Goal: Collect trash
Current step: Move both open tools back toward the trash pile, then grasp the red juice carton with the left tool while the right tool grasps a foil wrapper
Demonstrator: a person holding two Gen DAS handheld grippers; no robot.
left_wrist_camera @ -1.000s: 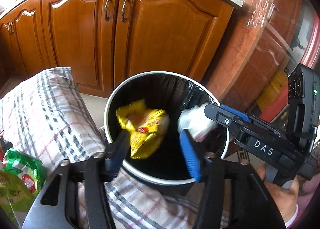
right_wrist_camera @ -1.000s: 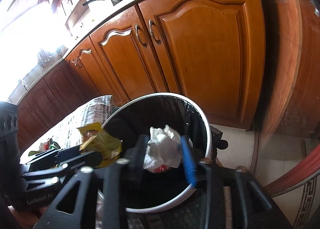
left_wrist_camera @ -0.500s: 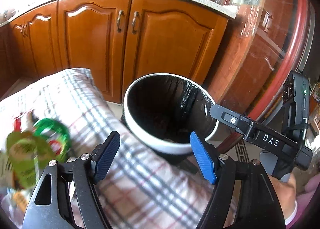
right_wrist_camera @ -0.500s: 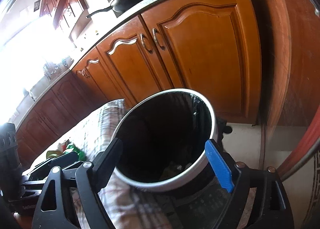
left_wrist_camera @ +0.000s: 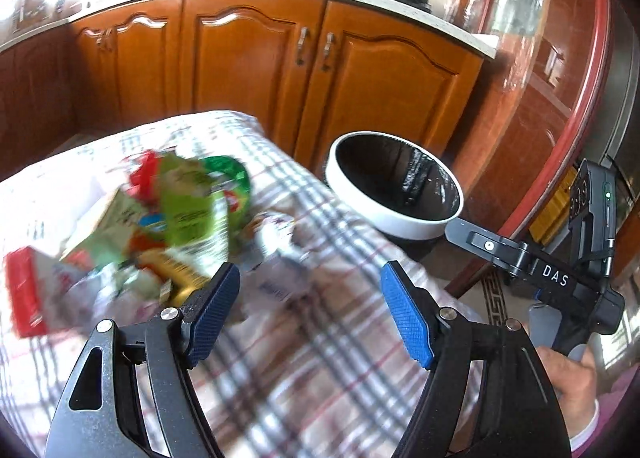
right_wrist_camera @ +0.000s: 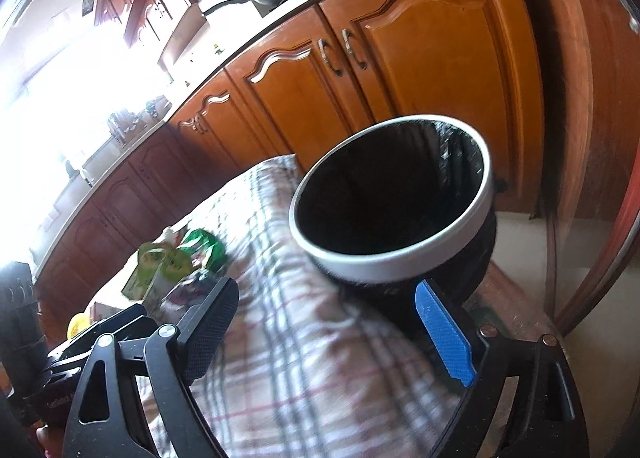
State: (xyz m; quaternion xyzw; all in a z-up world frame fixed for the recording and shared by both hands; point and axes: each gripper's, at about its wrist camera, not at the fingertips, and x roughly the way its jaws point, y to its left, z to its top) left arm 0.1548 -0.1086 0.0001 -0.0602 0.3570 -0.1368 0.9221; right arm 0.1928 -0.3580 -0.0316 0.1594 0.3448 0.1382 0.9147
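Currently I hold both grippers empty, jaws apart. The left gripper (left_wrist_camera: 310, 314) points at the checked cloth (left_wrist_camera: 320, 338); the trash pile (left_wrist_camera: 160, 225) of wrappers and cartons lies ahead of and outboard of its left jaw, touching or nearly touching that pad. The bin (left_wrist_camera: 394, 193) stands beyond the right jaw, its rim just beside the cloth edge. The right gripper (right_wrist_camera: 332, 330) faces the bin (right_wrist_camera: 394, 262) directly ahead, between its jaws.

Risks, as I judge them:
- The pile is loose and motion-blurred; closing off-centre may pinch one thin wrapper and scatter the rest.
- Jaws set too low may catch the cloth and drag it.
- Both grippers converging on the pile may collide.
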